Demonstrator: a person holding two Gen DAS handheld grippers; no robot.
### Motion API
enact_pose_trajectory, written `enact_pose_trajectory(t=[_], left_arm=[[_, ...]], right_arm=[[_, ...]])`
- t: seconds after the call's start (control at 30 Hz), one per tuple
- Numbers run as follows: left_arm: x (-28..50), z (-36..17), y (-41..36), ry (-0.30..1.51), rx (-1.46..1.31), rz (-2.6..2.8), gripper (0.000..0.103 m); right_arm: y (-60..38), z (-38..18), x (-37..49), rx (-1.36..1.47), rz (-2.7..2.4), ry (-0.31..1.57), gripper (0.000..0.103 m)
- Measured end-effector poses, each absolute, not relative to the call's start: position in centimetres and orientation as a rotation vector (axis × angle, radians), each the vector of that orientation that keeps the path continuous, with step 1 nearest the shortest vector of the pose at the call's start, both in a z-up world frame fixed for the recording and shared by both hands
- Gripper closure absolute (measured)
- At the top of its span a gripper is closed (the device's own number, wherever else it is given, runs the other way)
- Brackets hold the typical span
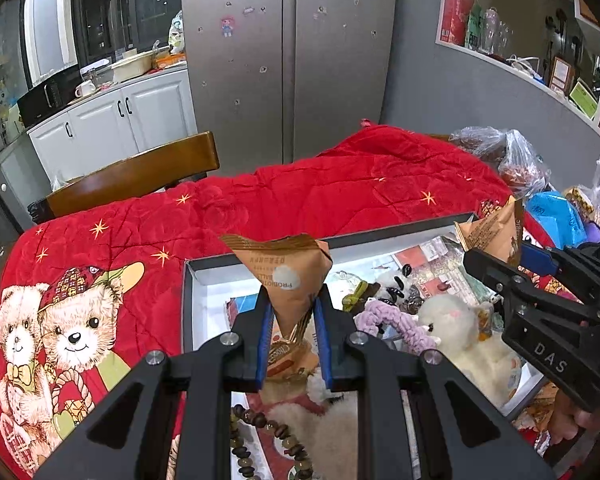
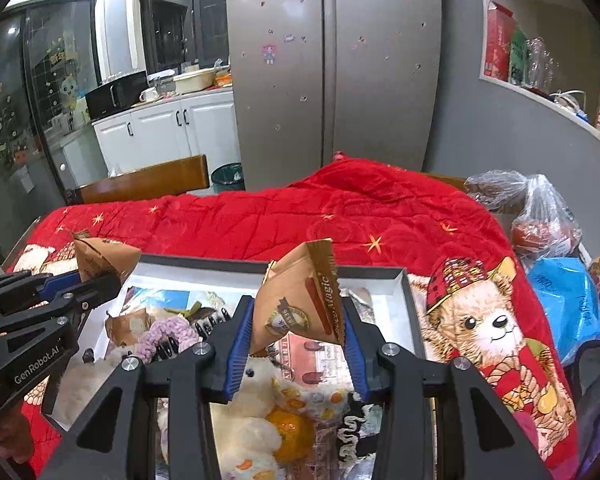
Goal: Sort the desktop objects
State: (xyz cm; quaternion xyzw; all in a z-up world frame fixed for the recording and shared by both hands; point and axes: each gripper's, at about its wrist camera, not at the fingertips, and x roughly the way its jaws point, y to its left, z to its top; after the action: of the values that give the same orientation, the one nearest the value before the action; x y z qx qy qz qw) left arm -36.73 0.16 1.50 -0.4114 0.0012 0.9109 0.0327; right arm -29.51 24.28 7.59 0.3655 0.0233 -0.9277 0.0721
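Left wrist: tray, plush toys, perhaps beads

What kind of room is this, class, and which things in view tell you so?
Most likely a home kitchen with a dining area: a tall double-door fridge, white cabinets under a worktop bearing a microwave, and a wooden chair beside the red-covered table.

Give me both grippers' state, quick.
Left gripper: shut on a brown snack packet.
Right gripper: shut on a second brown packet.

tray lies on the quilt, toys in it; chair behind.
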Motion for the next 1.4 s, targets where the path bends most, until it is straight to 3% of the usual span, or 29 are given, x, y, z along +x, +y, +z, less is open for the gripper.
enact_pose_trajectory(t=[0.17,0.23,0.27,0.3,0.33,0.37,0.4,0.53,0.97,1.23,1.4], left_arm=[[-37.0,1.2,0.3,0.027,-1.288,2.8,0.079],[-36.9,1.1,0.5,0.048,-1.289,2.806,0.056],[-36.9,1.2,0.4,0.047,-1.286,2.812,0.028],[-36.8,1.3,0.4,0.043,-1.276,2.823,0.013],[-36.7,1.5,0.3,0.038,-1.257,2.84,0.011],[-36.6,1.6,0.3,0.039,-1.248,2.85,0.011],[-36.6,1.7,0.3,0.044,-1.248,2.85,0.011],[-36.6,1.9,0.4,0.064,-1.25,2.852,0.011],[-35.8,3.2,0.3,0.063,-1.241,2.878,0.011],[-29.6,10.1,-0.2,-0.004,-1.058,2.955,0.01],[-23.2,15.0,-0.4,-0.046,-0.978,2.992,0.004]], right_arm=[[24.5,7.0,-29.9,1.126,-2.768,0.036,0.06],[24.7,6.9,-30.1,1.136,-2.752,0.003,0.059],[24.7,6.9,-30.1,1.136,-2.748,0.0,0.057],[24.6,6.9,-30.1,1.139,-2.744,0.001,0.055],[24.5,7.0,-30.1,1.139,-2.741,-0.001,0.048],[24.5,7.1,-30.0,1.134,-2.739,-0.006,0.037],[24.4,7.2,-30.0,1.129,-2.74,-0.007,0.034],[24.4,7.6,-29.8,1.108,-2.756,-0.02,0.03],[24.8,8.0,-29.6,1.1,-2.738,-0.065,0.03],[25.2,12.4,-26.5,1.015,-2.777,-0.074,0.03],[25.8,17.0,-21.2,0.877,-2.759,-0.108,0.028]])
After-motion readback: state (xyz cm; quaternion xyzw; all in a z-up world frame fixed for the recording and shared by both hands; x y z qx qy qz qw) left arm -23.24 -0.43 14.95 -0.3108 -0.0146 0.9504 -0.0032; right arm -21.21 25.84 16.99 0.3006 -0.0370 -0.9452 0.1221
